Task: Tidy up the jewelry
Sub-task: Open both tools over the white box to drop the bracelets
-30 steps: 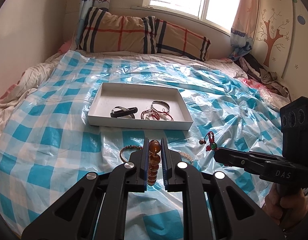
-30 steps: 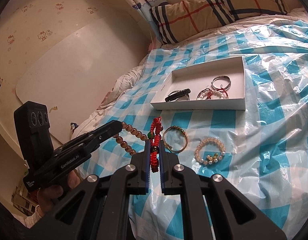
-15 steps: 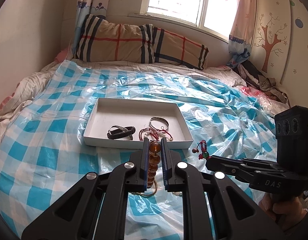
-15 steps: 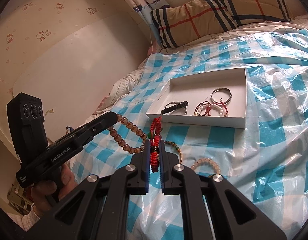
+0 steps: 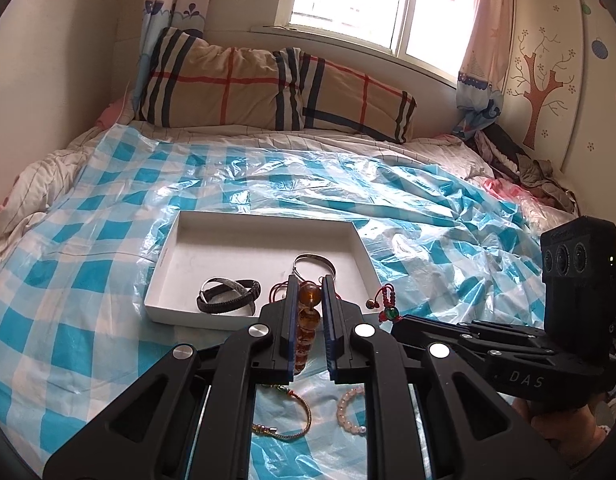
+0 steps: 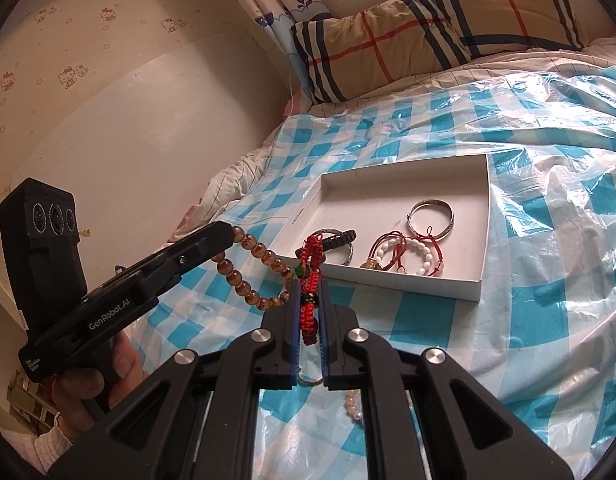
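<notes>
Left gripper (image 5: 311, 300) clamped on amber bead bracelet (image 5: 308, 322); beads pinched between the jaws, rest of the loop hanging free below, off the bed. Held level, pointing forward at the near edge of the white tray (image 5: 172, 258), fingertips over its front wall. In the right wrist view, seen from the side: body angled up toward the tray, hand (image 6: 96, 380) wrapped round the grip from below.

Right gripper (image 6: 308, 304) clenched on red braided bracelet (image 6: 311, 280); cord standing up out of the jaws, green bead near the top. Pointing toward the tray's near left corner, just short of it. In the left wrist view, lying just beside the left gripper, to its right, tips near the tray's front right corner.

Tray on blue checked plastic sheet (image 5: 88, 280) over the bed. Inside: black band (image 5: 228, 300), silver bangle (image 6: 431, 216), red-cord white-bead bracelet (image 6: 403, 254).

On the sheet, below both grippers: gold chain bracelet (image 5: 286, 420), pale pink bead bracelet (image 5: 349, 410).
</notes>
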A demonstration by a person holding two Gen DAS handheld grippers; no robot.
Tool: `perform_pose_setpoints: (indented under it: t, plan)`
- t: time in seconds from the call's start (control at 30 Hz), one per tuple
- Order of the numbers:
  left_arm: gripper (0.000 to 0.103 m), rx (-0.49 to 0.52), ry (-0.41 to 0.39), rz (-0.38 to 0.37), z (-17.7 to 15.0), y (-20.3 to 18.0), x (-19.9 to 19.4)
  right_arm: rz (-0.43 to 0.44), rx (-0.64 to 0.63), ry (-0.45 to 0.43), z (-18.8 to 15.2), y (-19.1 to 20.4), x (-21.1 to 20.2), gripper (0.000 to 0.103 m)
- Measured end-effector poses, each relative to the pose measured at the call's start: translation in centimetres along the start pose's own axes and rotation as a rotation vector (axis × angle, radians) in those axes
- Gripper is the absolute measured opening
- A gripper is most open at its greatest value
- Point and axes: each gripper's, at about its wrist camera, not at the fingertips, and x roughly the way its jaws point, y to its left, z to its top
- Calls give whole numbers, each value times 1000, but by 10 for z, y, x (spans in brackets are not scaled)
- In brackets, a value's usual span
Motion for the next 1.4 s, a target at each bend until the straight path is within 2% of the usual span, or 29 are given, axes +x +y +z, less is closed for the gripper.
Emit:
perform_pose_setpoints:
  t: [0.97,1.03,1.07,1.2,1.4]
  plan:
    - [11,-38,30,20,22,24,94,-122,-32,0,41,-46,70,9]
    - [11,-37,35,22,21,24,98,-134,-33,-3,41,-48,73,21]
    - [11,-33,37,25,21,25,100,-135,-36,-4,42,-49,74,36]
    - [13,-42,60,34,18,28,103,-133,-39,0,40,-47,72,37]
    - [15,-42,77,40,6,29,88,-131,-46,9,29,-40,56,37]
